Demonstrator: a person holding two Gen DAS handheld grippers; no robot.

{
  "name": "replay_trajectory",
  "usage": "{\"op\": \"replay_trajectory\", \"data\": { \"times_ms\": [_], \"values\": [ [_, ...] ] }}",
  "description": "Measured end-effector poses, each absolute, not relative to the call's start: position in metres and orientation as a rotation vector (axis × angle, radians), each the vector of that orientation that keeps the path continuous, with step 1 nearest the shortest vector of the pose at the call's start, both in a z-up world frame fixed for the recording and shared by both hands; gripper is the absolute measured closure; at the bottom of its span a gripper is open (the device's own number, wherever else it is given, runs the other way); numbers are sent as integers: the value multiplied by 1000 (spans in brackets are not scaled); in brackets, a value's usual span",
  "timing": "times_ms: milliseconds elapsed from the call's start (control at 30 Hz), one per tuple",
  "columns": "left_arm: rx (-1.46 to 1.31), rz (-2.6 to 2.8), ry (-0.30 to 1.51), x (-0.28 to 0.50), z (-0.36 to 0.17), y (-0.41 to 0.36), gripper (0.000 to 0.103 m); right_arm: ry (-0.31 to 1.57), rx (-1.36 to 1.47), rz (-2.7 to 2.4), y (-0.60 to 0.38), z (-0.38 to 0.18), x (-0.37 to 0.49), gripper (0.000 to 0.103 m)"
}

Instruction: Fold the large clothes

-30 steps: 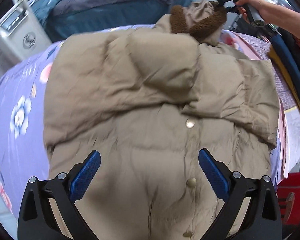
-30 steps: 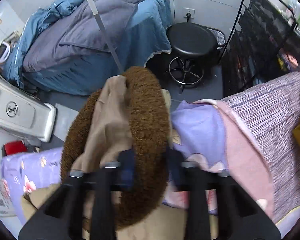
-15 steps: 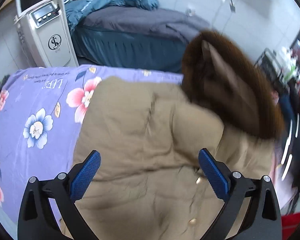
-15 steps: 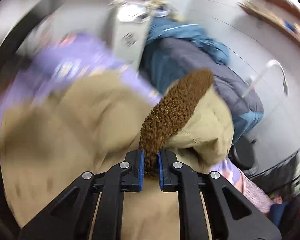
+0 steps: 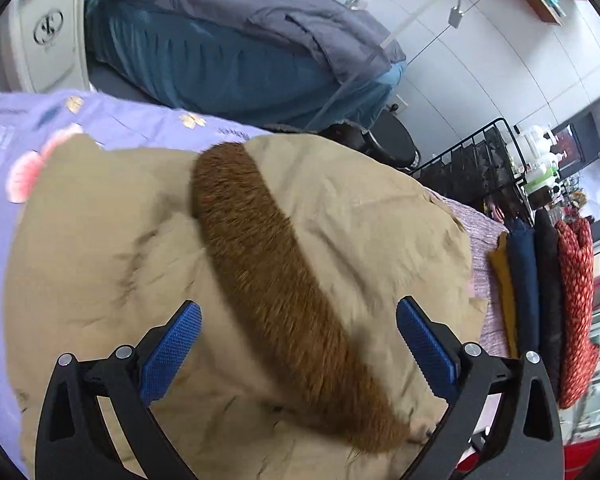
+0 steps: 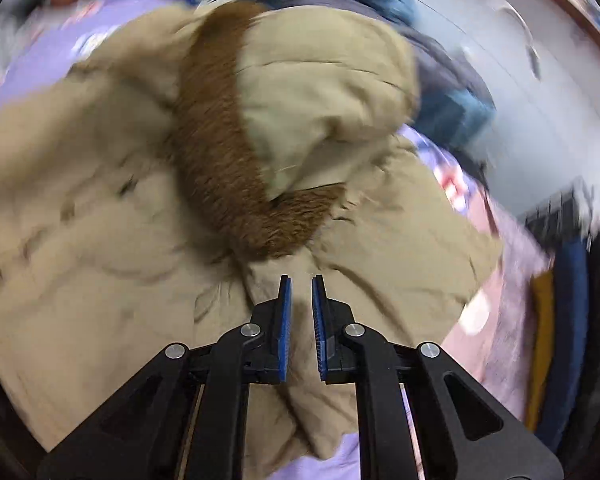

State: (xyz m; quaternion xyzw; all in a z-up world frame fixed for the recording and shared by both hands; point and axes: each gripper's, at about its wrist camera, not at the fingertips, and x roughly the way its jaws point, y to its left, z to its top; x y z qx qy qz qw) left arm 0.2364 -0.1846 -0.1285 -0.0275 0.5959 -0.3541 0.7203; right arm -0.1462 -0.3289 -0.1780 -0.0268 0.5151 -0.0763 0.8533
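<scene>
Filling most of both views, a tan padded coat (image 5: 340, 240) lies bunched on a purple floral sheet (image 5: 112, 116), its hood folded over the body. Brown fur trim (image 5: 260, 280) runs diagonally from upper centre to lower right in the left view. At bottom, the left claw (image 5: 298, 354) gapes wide, empty. The right claw (image 6: 300, 328) – opening from a narrow gap – holds nothing.

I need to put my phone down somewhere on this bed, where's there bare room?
Bare floral sheet shows left of and beyond the tan coat, up to the bed's far edge. The coat, with its fur-trimmed hood folded over it, fills the middle. The right is crowded: the folded clothes lie beside the coat.
</scene>
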Motion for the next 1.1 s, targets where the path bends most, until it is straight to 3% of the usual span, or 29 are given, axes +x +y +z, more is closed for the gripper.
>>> {"op": "replay_trajectory", "data": {
  "times_ms": [33,67,100,167,267,367,433,533,567,600,667,900,1033,1067,1100],
  "values": [
    [-67,-776,1337,241,-134,-188,8,1075,46,-164,-336,-173,-145,77],
    [-75,-774,1363,247,-142,-193,19,1048,175,-179,-344,-169,-145,44],
    [-84,-777,1375,251,-148,-194,48,1010,280,-195,-346,-168,-151,18],
    [-126,-799,1402,258,-157,-197,78,964,498,-190,-355,-167,-150,17],
    [-212,-852,1382,255,-148,-187,85,920,788,-230,-367,-177,-152,17],
    [-261,-900,1333,236,-126,-167,87,809,1291,-277,-386,-220,-161,17],
    [-280,-905,1308,219,-115,-148,87,781,1507,-295,-386,-246,-163,21],
    [-238,-869,1272,193,-111,-118,87,735,1696,-297,-373,-273,-155,38],
    [-221,-853,1269,186,-112,-112,87,734,1724,-292,-368,-277,-150,47],
    [-209,-839,1274,180,-115,-106,87,739,1737,-290,-365,-278,-146,68],
    [-171,-813,1282,171,-122,-97,87,733,1712,-303,-364,-270,-142,87],
    [-135,-847,1294,160,-132,-98,87,662,1295,-402,-410,-174,-158,94],
    [5,-837,1304,140,-164,-135,82,797,1147,-466,-425,-180,-143,93],
    [36,-805,1302,141,-176,-141,75,861,1141,-458,-426,-193,-135,90],
    [51,-776,1303,143,-184,-143,61,902,1134,-454,-427,-202,-134,87]
  ]
}}
